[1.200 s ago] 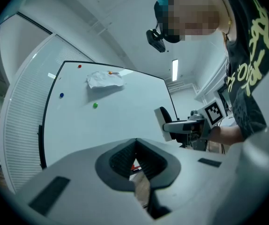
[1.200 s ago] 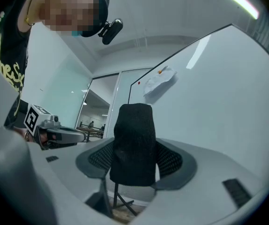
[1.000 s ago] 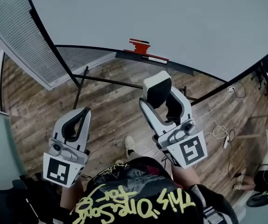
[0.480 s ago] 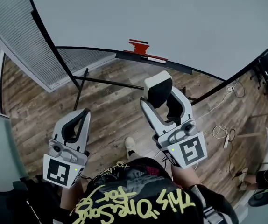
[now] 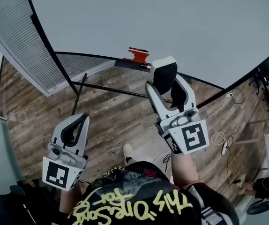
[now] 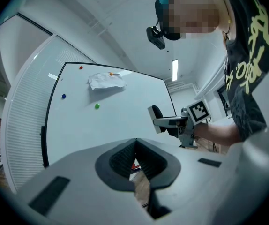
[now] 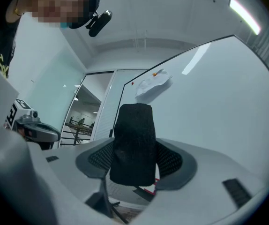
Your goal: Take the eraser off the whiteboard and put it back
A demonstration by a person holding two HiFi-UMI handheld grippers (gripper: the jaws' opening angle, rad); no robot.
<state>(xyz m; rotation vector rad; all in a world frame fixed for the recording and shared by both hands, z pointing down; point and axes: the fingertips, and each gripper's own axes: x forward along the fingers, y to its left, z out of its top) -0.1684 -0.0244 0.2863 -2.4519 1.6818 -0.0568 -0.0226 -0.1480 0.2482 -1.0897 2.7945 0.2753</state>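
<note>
1. The right gripper (image 5: 166, 85) is clamped on the eraser (image 7: 133, 144), fuzzy black side showing. It's held up near the bottom edge of the whiteboard (image 5: 172, 18), and I can't tell if it touches.
2. The left gripper (image 5: 79, 121) has its jaws pressed together on nothing, down low over the wood floor (image 5: 111, 111).

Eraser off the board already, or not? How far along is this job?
Taking it off looks done: the right claw is shut on the eraser, held in front of the whiteboard. Left to do: putting it back on the board. The left claw is shut and empty.
</note>
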